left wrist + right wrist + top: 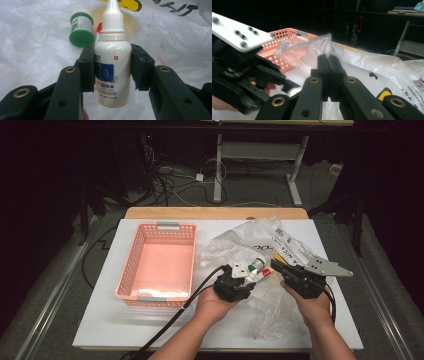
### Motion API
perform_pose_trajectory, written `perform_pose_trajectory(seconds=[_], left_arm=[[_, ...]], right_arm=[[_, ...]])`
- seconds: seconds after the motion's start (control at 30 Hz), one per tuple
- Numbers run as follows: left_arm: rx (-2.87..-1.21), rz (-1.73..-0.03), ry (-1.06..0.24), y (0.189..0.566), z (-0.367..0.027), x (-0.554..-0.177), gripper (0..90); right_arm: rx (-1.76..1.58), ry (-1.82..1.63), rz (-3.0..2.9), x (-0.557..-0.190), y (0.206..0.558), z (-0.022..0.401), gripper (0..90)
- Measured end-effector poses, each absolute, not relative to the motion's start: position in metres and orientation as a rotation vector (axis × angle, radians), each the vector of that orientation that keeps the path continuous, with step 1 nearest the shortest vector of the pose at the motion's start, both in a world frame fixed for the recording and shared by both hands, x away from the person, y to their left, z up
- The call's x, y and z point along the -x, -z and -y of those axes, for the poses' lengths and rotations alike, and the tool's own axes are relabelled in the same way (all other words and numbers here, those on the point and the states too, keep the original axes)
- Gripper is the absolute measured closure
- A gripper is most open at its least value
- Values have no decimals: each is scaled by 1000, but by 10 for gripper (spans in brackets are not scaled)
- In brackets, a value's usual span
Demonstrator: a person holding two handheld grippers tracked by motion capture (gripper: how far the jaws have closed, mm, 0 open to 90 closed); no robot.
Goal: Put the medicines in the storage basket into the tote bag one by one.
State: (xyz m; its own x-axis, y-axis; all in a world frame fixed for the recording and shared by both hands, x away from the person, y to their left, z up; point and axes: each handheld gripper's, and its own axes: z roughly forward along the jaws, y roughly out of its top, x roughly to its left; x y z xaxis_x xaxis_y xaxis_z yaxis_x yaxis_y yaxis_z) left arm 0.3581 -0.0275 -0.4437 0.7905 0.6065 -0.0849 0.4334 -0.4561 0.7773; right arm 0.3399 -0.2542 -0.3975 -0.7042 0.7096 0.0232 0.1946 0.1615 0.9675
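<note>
A white dropper bottle (112,72) with a blue label and a pointed white cap stands upright between the pads of my left gripper (112,51), which is shut on its body. Behind it on the plastic lie a small green-capped jar (81,30) and a red-capped item (99,27). From above, my left gripper (250,274) hovers over the crumpled clear plastic bag (250,237) at the table's middle. My right gripper (276,264) is just to its right. Its jaws (328,58) are shut, pinching a fold of the bag (322,43) that rises from their tips.
A pink perforated basket (131,265) sits on the white board to the left of the bag, with nothing seen inside. The bag spreads over the board's right half, printed sheets inside it. Black cables trail off the front edge. Dark floor and table legs lie beyond.
</note>
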Motion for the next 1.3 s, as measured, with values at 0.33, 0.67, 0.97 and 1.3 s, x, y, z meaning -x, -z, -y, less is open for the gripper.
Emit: perform_pose_trajectory(seconds=[0.33, 0.67, 0.97, 1.3], left_arm=[[-2107, -730, -193, 461, 63, -371, 578], [-2117, -750, -208, 472, 78, -377, 571], [-2111, -740, -170, 463, 67, -374, 404], [-2065, -754, -211, 460, 4, -345, 381]], right_arm=[[-867, -1567, -1991, -342, 398, 259, 900], [-874, -1570, -1986, -341, 397, 261, 900], [-870, -1572, -1984, -341, 397, 261, 900], [-871, -1567, -1981, -340, 396, 261, 900]])
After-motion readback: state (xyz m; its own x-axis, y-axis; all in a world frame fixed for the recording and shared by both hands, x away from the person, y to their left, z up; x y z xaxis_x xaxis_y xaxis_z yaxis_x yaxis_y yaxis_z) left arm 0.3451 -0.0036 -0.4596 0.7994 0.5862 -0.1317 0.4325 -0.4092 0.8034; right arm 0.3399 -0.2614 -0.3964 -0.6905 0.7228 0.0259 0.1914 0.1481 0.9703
